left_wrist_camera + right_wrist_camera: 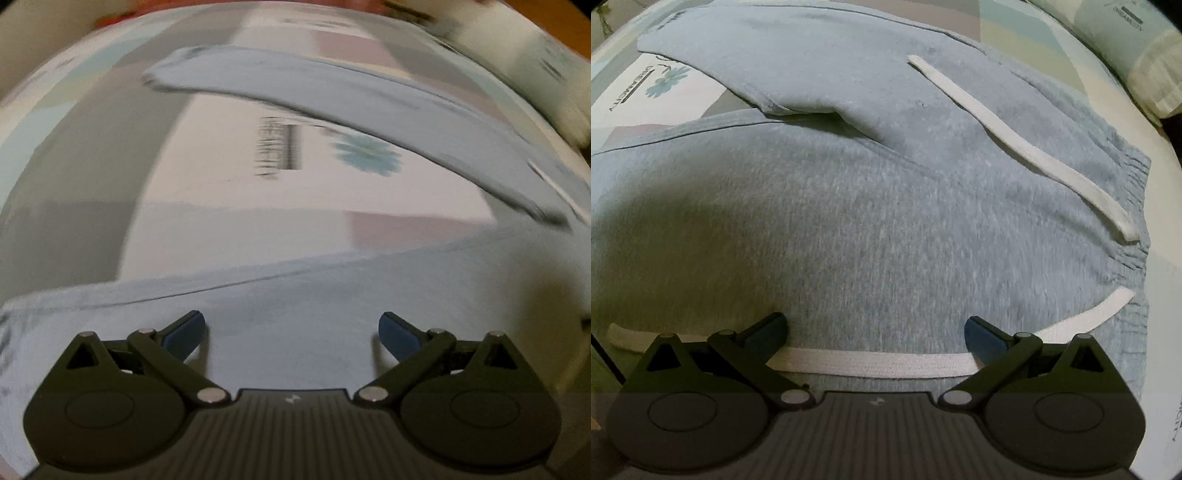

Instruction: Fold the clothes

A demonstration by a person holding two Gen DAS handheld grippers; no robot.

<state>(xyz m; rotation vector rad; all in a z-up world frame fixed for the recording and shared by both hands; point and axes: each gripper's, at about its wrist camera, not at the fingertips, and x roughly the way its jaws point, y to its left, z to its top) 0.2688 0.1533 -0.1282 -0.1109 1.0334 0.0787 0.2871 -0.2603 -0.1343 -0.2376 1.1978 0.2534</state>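
Your sweatpants (pixel 849 206) lie spread flat on the bedsheet (pixel 635 96), legs apart, ready for folding. Over them, your left claw (pixel 291 332) and right claw (pixel 875 332) gape wide, holding nothing.

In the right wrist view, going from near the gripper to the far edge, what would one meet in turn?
right gripper, open → near white drawstring lying across between its fingers → grey sweatpants → crotch fold where the legs split → far trouser leg → patterned bedsheet.
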